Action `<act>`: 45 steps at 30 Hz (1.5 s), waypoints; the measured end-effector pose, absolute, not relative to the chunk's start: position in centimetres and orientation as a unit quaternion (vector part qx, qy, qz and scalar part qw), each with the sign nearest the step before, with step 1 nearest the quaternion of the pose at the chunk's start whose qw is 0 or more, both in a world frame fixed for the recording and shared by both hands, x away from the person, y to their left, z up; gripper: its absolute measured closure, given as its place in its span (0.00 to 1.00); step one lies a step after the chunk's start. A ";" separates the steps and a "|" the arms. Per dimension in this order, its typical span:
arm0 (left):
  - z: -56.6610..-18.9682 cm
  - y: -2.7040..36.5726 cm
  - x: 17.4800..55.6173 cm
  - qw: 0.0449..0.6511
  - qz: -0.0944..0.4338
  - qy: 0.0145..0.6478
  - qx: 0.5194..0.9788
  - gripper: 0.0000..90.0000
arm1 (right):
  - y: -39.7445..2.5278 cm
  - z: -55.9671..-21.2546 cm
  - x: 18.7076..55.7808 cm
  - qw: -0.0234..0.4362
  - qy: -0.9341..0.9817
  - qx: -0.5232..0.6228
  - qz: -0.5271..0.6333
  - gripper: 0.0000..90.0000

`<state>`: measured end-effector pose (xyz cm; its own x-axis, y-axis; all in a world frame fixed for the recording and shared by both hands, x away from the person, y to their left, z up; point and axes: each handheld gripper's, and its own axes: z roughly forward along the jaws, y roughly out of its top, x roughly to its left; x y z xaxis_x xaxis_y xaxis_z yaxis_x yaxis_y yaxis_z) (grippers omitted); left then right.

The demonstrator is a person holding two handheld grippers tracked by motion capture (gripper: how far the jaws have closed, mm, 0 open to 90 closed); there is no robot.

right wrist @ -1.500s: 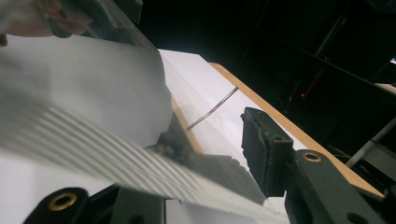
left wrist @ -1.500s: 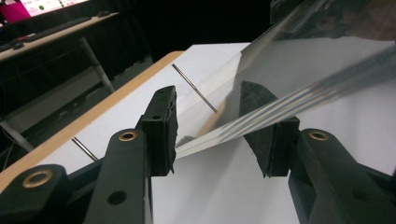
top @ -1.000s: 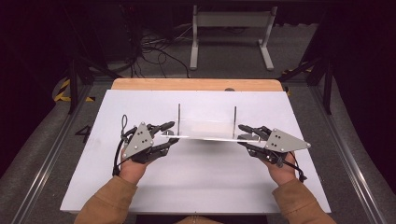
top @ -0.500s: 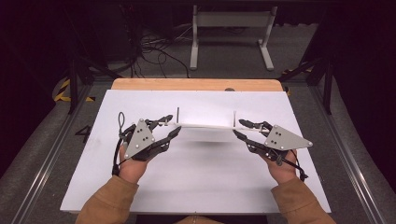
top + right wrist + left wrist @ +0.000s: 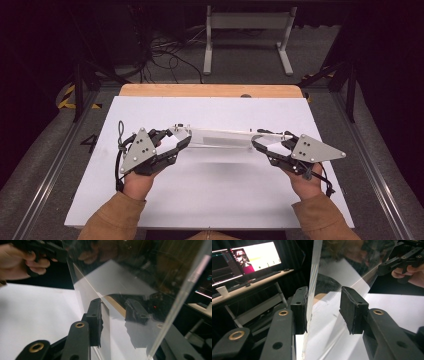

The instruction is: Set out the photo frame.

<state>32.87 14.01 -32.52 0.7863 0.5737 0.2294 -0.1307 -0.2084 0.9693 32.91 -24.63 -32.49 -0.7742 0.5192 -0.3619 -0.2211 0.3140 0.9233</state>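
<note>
A clear acrylic sheet (image 5: 220,137) spans between my two grippers above the white tabletop (image 5: 210,200), casting a faint shadow. My left gripper (image 5: 181,141) is open around its left end. In the left gripper view the sheet (image 5: 332,270) runs between the jaws of the left gripper (image 5: 323,312), its edge against the left pad (image 5: 300,310), the right pad apart from it. My right gripper (image 5: 257,143) is open around the right end. In the right gripper view the sheet (image 5: 140,272) passes between the jaws of the right gripper (image 5: 116,315), with the far jaw seen through it.
A wooden strip (image 5: 210,90) borders the table's far edge. Behind it, a white metal frame (image 5: 247,30) and cables lie on the floor. A lit monitor (image 5: 244,260) and a paper cup (image 5: 222,291) stand on a side desk.
A second ago the sheet stood upright with its side edges rising tall. It has since tipped over and shows as a low band, and both grippers have shifted slightly forward.
</note>
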 end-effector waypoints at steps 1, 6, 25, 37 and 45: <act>-32.4 14.1 32.9 0.613 0.284 0.154 0.721 0.67 | -24.7 -32.2 32.8 0.315 0.741 0.100 0.584 0.71; -32.1 14.2 32.4 0.623 0.257 0.161 0.721 0.69 | -25.2 -31.1 32.3 0.282 0.732 0.097 0.613 0.73; -31.2 14.7 31.6 0.638 0.217 0.177 0.717 0.73 | -25.4 -29.9 32.5 0.218 0.717 0.114 0.653 0.72; -30.9 14.9 31.5 0.647 0.201 0.186 0.712 0.74 | -25.3 -29.2 32.4 0.190 0.713 0.118 0.664 0.75; -31.0 15.0 31.9 0.650 0.197 0.191 0.708 0.75 | -25.3 -29.1 33.2 0.180 0.713 0.125 0.666 0.71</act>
